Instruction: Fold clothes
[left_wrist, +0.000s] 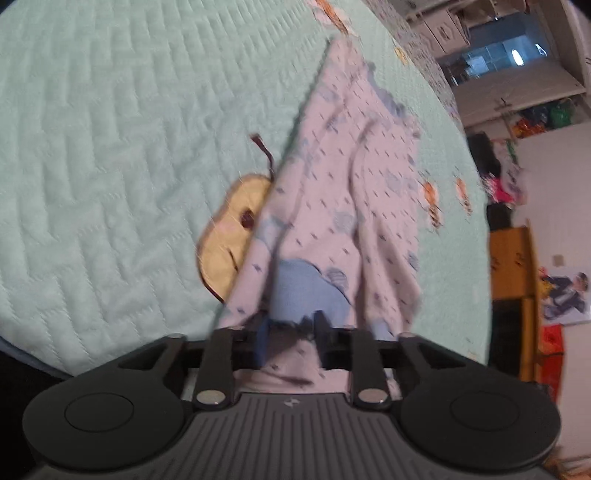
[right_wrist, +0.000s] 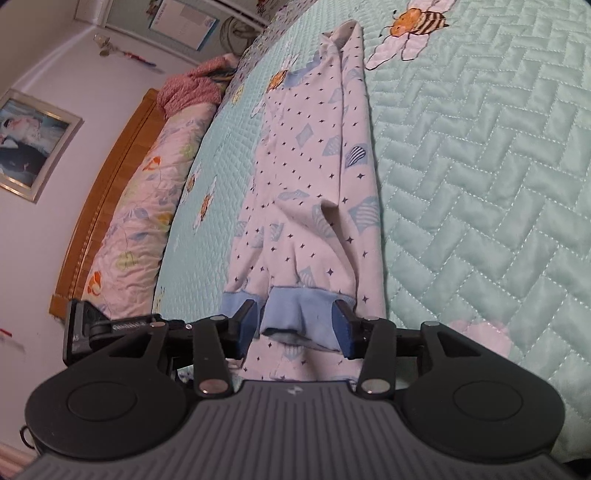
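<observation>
Mint-green quilting in a herringbone stitch covers the bed (right_wrist: 480, 177), and on it lies the task's thing, a white garment (right_wrist: 317, 177) printed with small dark stars and pale blue striped shapes, stretched out long and narrow away from both cameras. In the right wrist view the right gripper (right_wrist: 295, 328) sits at the near end of the garment, its jaws standing partly apart with a light blue cuff (right_wrist: 299, 314) bunched between them; the blue pads (right_wrist: 341, 328) lie at either side of the cuff, the right one against the cloth, and whether they press it cannot be told for sure. A second blue cuff edge shows just left of the left finger. An appliqué bee (right_wrist: 417, 20) sits on the quilt near the far end of the garment, and along the left runs a flowered pillow (right_wrist: 136, 221) against a wooden headboard (right_wrist: 107, 192). The left wrist view is blurred. There the left gripper (left_wrist: 291, 336) holds its jaws fairly narrow, with another blue cuff (left_wrist: 310, 291) and folds of the white cloth rising between and over the fingers; a firm pinch cannot be made out through the blur. The garment (left_wrist: 351, 166) runs diagonally up the quilt (left_wrist: 110, 147), half covering a yellow pear patch (left_wrist: 229, 229).
</observation>
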